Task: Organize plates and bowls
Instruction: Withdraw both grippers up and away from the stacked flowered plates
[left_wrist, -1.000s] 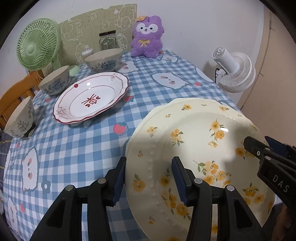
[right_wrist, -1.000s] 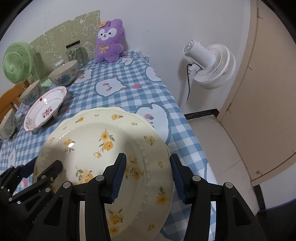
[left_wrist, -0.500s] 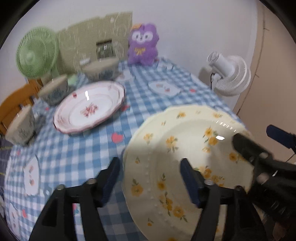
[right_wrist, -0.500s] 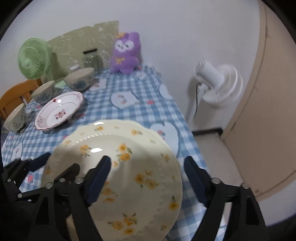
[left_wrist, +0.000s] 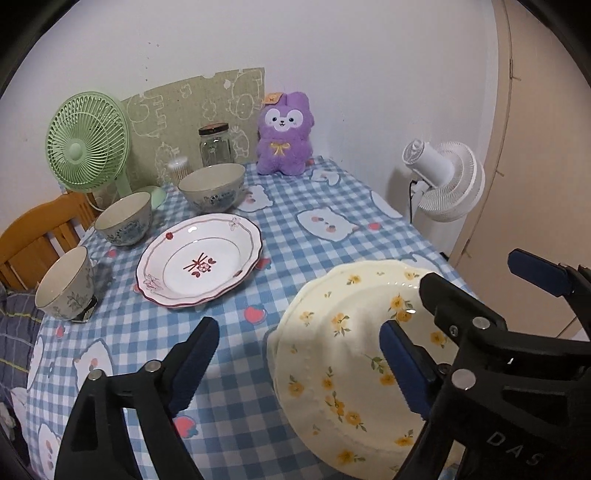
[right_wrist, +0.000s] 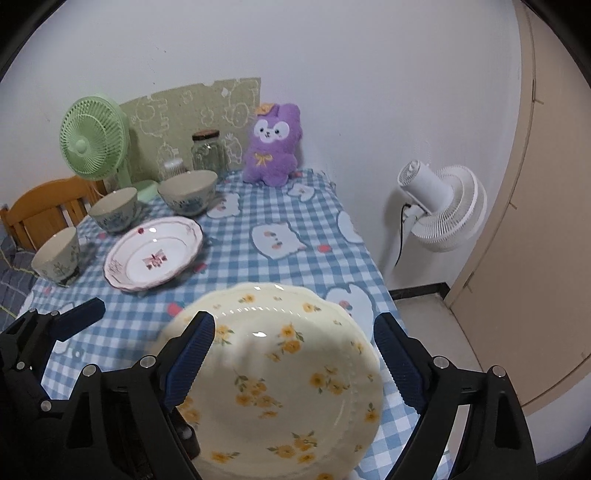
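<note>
Covering the table, a blue checked cloth (left_wrist: 303, 236) with printed cats is seen. Nearest, the yellow-flowered plate (right_wrist: 291, 376) lies on it at the right edge; a second rim seems to be under it. The left gripper (left_wrist: 299, 369) and the right gripper (right_wrist: 295, 365) are held above it, jaws wide and still opening, nothing pressed between the pads. Farther, one pink-rimmed plate (left_wrist: 199, 260) is placed, and three bowls (left_wrist: 212, 186) are counted beside it. At the wall, one glass jar (left_wrist: 215, 146), one purple plush toy (left_wrist: 284, 134) and one green fan (left_wrist: 86, 144) are found; one white fan (right_wrist: 441, 208) stands off the table.
</note>
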